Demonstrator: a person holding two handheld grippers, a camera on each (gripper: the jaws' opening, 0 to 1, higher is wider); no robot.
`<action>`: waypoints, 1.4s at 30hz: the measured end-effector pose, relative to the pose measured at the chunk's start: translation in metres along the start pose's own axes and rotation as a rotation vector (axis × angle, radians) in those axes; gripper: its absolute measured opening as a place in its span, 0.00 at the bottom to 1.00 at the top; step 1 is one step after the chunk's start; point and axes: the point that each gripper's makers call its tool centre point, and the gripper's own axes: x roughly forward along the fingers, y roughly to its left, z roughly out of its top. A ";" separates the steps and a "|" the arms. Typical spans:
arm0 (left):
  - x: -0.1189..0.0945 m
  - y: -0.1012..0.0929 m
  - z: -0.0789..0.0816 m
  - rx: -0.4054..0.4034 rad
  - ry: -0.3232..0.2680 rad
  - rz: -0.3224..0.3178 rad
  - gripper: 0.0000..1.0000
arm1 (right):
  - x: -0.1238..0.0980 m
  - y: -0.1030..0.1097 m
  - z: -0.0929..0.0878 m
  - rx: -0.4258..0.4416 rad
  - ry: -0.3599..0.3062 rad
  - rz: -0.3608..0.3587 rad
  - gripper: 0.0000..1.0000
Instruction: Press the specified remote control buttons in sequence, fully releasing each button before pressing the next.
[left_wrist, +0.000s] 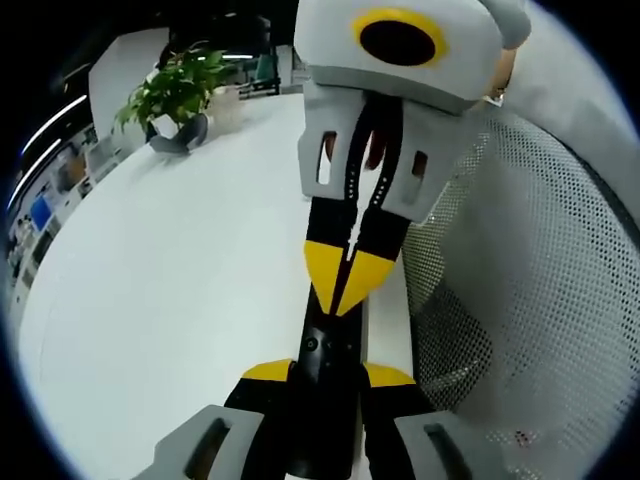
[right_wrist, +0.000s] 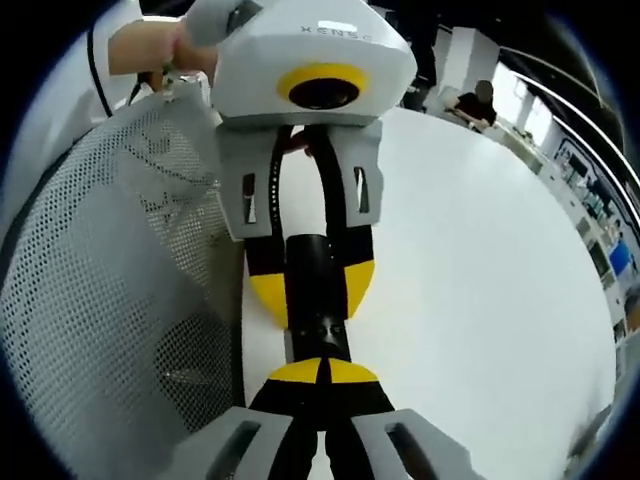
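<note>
1. Your left claw was closed partway on the black remote control, with a yellow-tipped jaw on each long side of it. The remote sat between the jaws and ran straight out along the claw's own line, over the white surface
2. Your right claw was shut with nothing in it, its two yellow tips pressed together into a single point, ready to poke
3. The two claws faced each other nose to nose. In the right gripper view the remote lay dead ahead of the shut tips, with its long axis in line with the right claw. Its small buttons sat just beyond the tips
4. In the left gripper view the point of the right claw came down onto the far end of the remote. It was touching or very nearly so, and I could not tell whether a button was actually pushed in
5. I judged the right claw to be the presser and the left claw the holder, so the next move would turn on a short travel along the remote's length
6. The housing of the left claw bore grey lettering that read roughly "XENS…", and I could not make out the rest. I could read no markings on the remote's buttons
7. A mesh chair back stood just beside the remote, and a potted plant stood well apart on the surface
</note>
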 end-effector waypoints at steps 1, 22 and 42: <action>0.000 0.000 0.000 0.001 0.000 -0.002 0.24 | 0.000 0.000 0.000 0.002 0.009 0.003 0.00; -0.001 -0.002 0.001 -0.014 -0.011 -0.001 0.24 | -0.002 0.001 0.009 0.067 -0.092 0.033 0.00; -0.001 -0.002 0.000 0.001 -0.039 -0.009 0.24 | 0.004 0.001 0.008 0.021 -0.028 -0.049 0.00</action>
